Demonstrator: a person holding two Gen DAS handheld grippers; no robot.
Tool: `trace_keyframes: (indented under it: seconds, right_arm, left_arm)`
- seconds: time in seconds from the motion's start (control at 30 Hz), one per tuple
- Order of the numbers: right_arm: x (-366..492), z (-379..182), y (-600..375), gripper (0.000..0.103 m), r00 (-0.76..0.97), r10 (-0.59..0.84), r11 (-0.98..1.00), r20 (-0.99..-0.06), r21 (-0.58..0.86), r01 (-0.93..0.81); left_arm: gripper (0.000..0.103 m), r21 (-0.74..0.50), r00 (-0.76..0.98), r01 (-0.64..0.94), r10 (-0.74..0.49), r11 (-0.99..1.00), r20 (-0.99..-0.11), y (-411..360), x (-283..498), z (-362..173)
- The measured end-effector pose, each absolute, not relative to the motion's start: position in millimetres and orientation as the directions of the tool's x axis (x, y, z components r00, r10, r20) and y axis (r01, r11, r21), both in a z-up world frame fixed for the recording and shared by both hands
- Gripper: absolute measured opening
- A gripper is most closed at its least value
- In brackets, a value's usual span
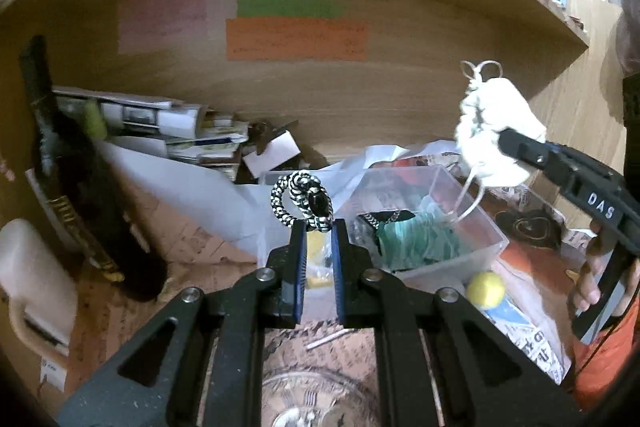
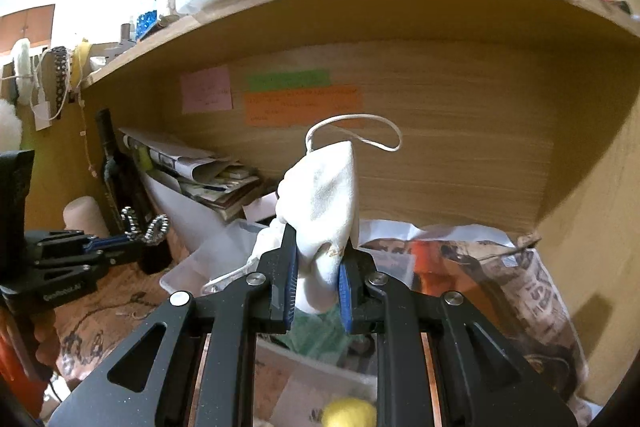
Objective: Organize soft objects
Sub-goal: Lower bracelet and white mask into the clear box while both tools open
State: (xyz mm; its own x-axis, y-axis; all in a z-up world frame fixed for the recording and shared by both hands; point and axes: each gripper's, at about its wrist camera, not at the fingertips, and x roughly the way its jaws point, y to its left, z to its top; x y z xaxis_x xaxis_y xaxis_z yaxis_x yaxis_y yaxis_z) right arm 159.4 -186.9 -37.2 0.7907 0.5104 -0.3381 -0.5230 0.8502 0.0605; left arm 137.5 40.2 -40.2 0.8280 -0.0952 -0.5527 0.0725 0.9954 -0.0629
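Two claws are in view, one per hand. The left claw [image 1: 319, 227] is narrowed onto a black-and-white braided hair tie [image 1: 301, 199], pinching its lower edge between the two blue-padded fingers; the tie shows as two twisted loops side by side with a dark oval centre, standing up above the fingertips. From the right wrist view the same tie [image 2: 146, 225] pokes out of the left claw [image 2: 134, 241] at the far left, lifted off the tabletop [image 2: 120, 291].

The right claw [image 2: 318, 255] is clamped on one white cloth face mask [image 2: 326, 195], bunched and folded so it rises in a cone above the fingers, with one thin ear loop arching over its top and another hanging below to the left. In the left wrist view the mask [image 1: 496, 131] hangs in the air from the right claw [image 1: 505, 139], above and to the right of the clear plastic box [image 1: 476, 215].

That single box sits on the patterned tabletop [image 1: 180, 239] just beyond the left claw's fingertips. Inside it lie a green fabric item [image 1: 416, 239] and a dark patterned band [image 1: 380, 217]; I cannot tell what else is in there. One yellow ball [image 1: 485, 289] rests beside the box's near corner.

Against the wooden back panel are three sticky notes: one pink [image 1: 162, 21], one green [image 1: 289, 7], one orange [image 1: 296, 39]. One dark bottle [image 1: 76, 179] leans at the left, by a stack of papers [image 1: 160, 131].
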Motion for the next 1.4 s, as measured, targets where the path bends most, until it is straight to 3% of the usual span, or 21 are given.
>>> trace_keyframes:
  seconds: [0.53, 0.77, 0.83, 0.9, 0.97, 1.17, 1.23, 1.4]
  right_arm:
    - [216.7, -97.5, -124.6, 0.015, 0.645, 0.504, 0.811, -0.574, 0.057, -0.583]
    - [225.1, -111.8, -121.0, 0.018, 0.627, 0.460, 0.825, -0.629, 0.041, -0.564]
    - [226.0, -114.1, -121.1, 0.025, 0.629, 0.446, 0.831, -0.636, 0.034, -0.556]
    - [227.8, -115.4, -120.4, 0.046, 0.627, 0.444, 0.833, -0.640, 0.036, -0.552]
    - [227.3, -115.1, -123.4, 0.059, 0.638, 0.438, 0.840, -0.633, 0.035, -0.542]
    - [217.8, -101.6, -132.5, 0.067, 0.685, 0.419, 0.853, -0.596, 0.000, -0.522]
    - [210.0, -92.6, -137.2, 0.073, 0.705, 0.424, 0.854, -0.569, -0.007, -0.520]
    - [185.8, -64.4, -152.1, 0.077, 0.745, 0.450, 0.850, -0.493, -0.019, -0.526]
  left_arm:
    - [0.011, -0.076, 0.704, 0.057, -0.094, 0.995, -0.704, 37.5, 213.0, -93.3]
    - [0.012, -0.049, 0.687, 0.072, -0.086, 0.996, -0.721, 31.0, 217.1, -97.8]
    - [0.016, -0.044, 0.685, 0.071, -0.081, 0.996, -0.724, 31.0, 216.2, -98.0]
    - [0.021, -0.037, 0.687, 0.070, -0.075, 0.997, -0.723, 30.8, 218.7, -99.0]
    - [0.028, -0.039, 0.690, 0.069, -0.076, 0.997, -0.720, 34.1, 218.2, -100.1]
    - [0.044, -0.044, 0.728, 0.071, -0.082, 0.997, -0.681, 34.3, 197.1, -83.1]
    - [0.057, -0.034, 0.755, 0.069, -0.074, 0.997, -0.651, 32.9, 185.8, -72.6]
    - [0.074, -0.018, 0.814, 0.078, -0.074, 0.997, -0.576, 27.4, 154.7, -46.4]
